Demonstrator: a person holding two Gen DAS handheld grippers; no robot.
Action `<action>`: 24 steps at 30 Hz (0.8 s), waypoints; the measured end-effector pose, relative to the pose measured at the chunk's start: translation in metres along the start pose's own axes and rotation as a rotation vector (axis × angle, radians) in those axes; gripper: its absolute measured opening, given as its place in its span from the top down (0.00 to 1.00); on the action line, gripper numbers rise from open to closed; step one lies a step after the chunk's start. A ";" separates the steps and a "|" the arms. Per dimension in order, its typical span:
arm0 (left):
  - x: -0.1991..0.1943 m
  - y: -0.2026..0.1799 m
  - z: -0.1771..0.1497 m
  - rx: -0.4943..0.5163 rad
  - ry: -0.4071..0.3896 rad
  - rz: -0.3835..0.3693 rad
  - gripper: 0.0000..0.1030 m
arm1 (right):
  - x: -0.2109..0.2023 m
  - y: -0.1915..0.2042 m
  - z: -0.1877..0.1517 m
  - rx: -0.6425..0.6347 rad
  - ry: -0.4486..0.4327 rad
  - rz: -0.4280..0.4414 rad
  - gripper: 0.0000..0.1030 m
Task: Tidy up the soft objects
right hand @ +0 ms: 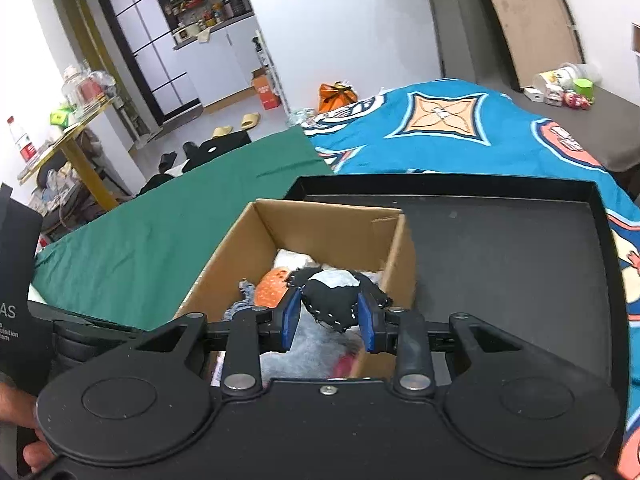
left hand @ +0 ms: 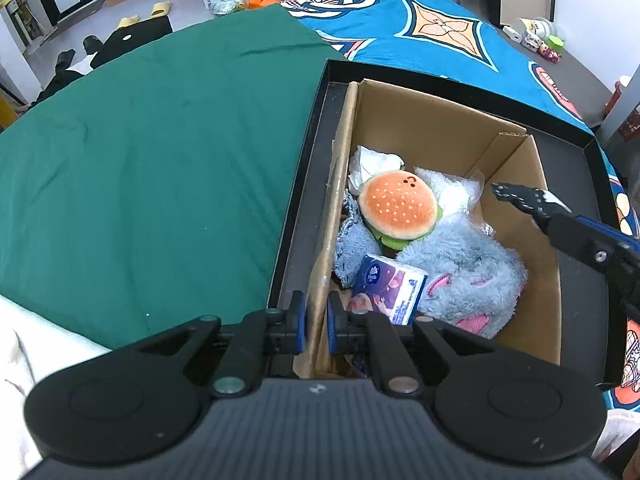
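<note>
An open cardboard box (left hand: 420, 120) stands in a black tray (left hand: 312, 128) on the bed. Inside lie a burger plush (left hand: 396, 208), a grey fluffy plush (left hand: 468, 264), a tissue pack (left hand: 390, 284), a denim piece (left hand: 354, 240) and crumpled white tissue. My left gripper (left hand: 316, 320) is shut on the box's left wall. My right gripper (right hand: 328, 320) hovers over the box (right hand: 328, 220), and its blue pads touch both sides of a black-and-white stitched soft piece (right hand: 332, 300). From the left wrist, that piece (left hand: 516, 196) juts out above the box's right side.
A green sheet (left hand: 160, 160) covers the bed left of the tray, and a blue patterned blanket (left hand: 440, 28) lies behind it. The tray's bare floor (right hand: 500, 280) spreads right of the box. A person's hand (right hand: 16, 404) shows at the lower left. Slippers and bags lie on the far floor.
</note>
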State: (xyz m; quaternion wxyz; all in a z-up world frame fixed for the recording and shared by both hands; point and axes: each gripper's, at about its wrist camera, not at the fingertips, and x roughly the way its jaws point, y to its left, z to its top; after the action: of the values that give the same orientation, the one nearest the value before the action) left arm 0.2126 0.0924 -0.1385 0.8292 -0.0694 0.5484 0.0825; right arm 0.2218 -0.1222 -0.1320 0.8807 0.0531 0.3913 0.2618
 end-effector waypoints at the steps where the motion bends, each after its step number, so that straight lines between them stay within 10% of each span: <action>1: 0.000 0.000 0.000 -0.001 0.001 0.000 0.90 | 0.000 0.003 0.001 -0.004 -0.005 0.009 0.69; 5: -0.003 0.001 0.001 -0.020 0.008 -0.007 0.89 | -0.012 0.006 0.004 0.006 -0.043 0.051 0.45; 24: -0.053 -0.006 0.003 0.005 -0.019 -0.037 0.76 | -0.064 -0.007 0.012 0.109 0.011 -0.016 0.39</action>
State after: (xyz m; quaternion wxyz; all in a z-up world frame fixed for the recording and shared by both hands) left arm 0.1960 0.0843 -0.0881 0.8360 -0.0769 0.5392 0.0665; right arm 0.1977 -0.1593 -0.0833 0.8763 0.0963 0.4104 0.2334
